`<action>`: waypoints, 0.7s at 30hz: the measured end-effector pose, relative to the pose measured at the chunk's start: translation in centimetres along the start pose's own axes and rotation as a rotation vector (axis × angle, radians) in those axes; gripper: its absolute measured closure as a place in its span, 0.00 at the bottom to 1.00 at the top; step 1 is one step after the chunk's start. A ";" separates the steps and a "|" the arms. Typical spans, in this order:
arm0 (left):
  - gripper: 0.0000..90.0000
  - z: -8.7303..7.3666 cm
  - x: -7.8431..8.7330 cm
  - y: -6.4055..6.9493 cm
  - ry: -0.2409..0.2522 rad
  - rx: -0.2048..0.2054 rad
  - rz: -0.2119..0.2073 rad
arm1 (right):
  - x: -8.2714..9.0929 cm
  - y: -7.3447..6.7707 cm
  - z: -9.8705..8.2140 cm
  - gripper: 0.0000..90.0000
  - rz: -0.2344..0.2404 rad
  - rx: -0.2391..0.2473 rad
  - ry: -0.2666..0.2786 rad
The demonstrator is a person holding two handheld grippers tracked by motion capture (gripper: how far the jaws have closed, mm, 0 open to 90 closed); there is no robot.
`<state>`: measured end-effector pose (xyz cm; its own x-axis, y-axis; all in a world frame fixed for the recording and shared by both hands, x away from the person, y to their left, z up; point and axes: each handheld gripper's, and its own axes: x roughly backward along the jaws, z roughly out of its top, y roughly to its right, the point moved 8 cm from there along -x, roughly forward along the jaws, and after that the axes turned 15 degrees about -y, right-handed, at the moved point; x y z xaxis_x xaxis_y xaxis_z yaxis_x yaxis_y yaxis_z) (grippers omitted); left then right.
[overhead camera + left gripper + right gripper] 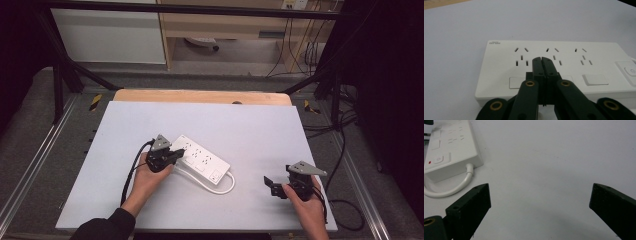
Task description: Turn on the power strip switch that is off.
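Observation:
A white power strip with three socket groups lies at the middle of the white table, and its white cable loops off the near right end. My left gripper is shut with nothing between its jaws. In the left gripper view its joined tips sit over the power strip's top face, between the first two socket groups; contact cannot be judged. My right gripper rests open near the table's front right. Between its spread jaws, the right gripper has only bare table, right of the strip.
The strip's switch has a small red light beside it, at the cable end. Black frame legs and a wooden shelf unit stand beyond the table's far edge. Loose black cables lie on the floor to the right.

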<state>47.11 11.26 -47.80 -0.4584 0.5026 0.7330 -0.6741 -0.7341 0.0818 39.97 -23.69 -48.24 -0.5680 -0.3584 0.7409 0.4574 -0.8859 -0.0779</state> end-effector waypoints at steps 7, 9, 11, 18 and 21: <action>1.00 0.0 -0.6 -0.4 -0.012 0.007 0.005 | 0.0 0.0 0.0 0.05 0.000 0.001 0.001; 1.00 -0.1 -0.7 -0.4 -0.016 0.002 0.006 | 0.0 0.0 0.0 0.04 0.001 0.000 0.001; 1.00 -0.1 -0.7 -0.4 -0.021 -0.004 0.008 | 0.0 0.0 0.0 0.04 0.002 0.000 0.000; 1.00 -0.1 -0.9 -0.3 -0.027 -0.010 0.014 | 0.0 0.0 0.0 0.04 0.000 0.000 0.000; 1.00 -0.1 -0.9 -0.3 -0.027 -0.011 0.017 | 0.0 0.0 0.0 0.05 0.000 0.001 0.001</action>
<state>47.64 11.14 -48.55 -0.4539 0.4775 0.7523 -0.6730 -0.7371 0.0618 39.93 -23.68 -48.23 -0.5683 -0.3586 0.7405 0.4583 -0.8855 -0.0771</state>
